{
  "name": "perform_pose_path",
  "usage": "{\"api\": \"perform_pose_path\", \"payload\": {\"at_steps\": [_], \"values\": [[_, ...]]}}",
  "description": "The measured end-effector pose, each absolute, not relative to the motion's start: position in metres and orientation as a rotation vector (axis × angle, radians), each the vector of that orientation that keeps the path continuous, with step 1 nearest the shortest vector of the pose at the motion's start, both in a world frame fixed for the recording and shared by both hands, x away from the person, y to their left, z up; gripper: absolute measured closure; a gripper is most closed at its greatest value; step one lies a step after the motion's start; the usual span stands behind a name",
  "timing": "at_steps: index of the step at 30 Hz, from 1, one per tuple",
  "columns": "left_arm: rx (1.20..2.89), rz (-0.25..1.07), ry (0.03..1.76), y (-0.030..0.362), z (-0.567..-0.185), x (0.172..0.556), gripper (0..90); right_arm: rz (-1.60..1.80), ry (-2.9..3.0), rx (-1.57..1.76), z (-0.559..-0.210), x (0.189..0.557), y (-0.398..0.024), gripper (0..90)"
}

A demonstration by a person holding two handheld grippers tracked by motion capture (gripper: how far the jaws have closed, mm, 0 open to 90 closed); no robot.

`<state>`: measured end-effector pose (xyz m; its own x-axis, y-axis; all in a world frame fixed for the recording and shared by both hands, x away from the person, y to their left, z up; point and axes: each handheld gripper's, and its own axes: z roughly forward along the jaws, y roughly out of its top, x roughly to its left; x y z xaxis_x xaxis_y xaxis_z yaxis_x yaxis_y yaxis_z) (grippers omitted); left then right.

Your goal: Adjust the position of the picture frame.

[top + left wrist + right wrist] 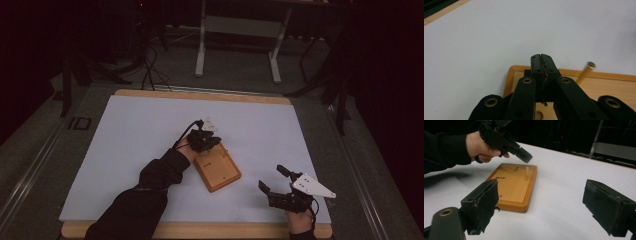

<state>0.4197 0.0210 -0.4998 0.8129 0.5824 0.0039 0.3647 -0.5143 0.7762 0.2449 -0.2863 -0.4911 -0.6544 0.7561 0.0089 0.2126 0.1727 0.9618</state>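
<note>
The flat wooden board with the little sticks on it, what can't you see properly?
- Flat wooden board, left gripper view: near part hidden behind the shut left gripper.
- Upright wooden peg: blurred there.
- Board's holes and lying pegs, high view: too small and dim to count.

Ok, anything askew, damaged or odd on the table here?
Nothing damaged or spilled. The wooden board lies at an angle to the table's edges, and a single peg stands in it. The left gripper is shut above it, the right gripper open.
</note>
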Motion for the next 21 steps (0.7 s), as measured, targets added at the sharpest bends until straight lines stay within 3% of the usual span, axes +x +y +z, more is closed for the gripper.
{"api": "perform_pose_path", "payload": {"at_steps": [21], "values": [[2.271, 0.336, 0.716, 0.001, -0.516, 0.460, 90.0, 1.513, 1.977, 0.917, -0.492, 0.245, -0.287, 13.0]]}}
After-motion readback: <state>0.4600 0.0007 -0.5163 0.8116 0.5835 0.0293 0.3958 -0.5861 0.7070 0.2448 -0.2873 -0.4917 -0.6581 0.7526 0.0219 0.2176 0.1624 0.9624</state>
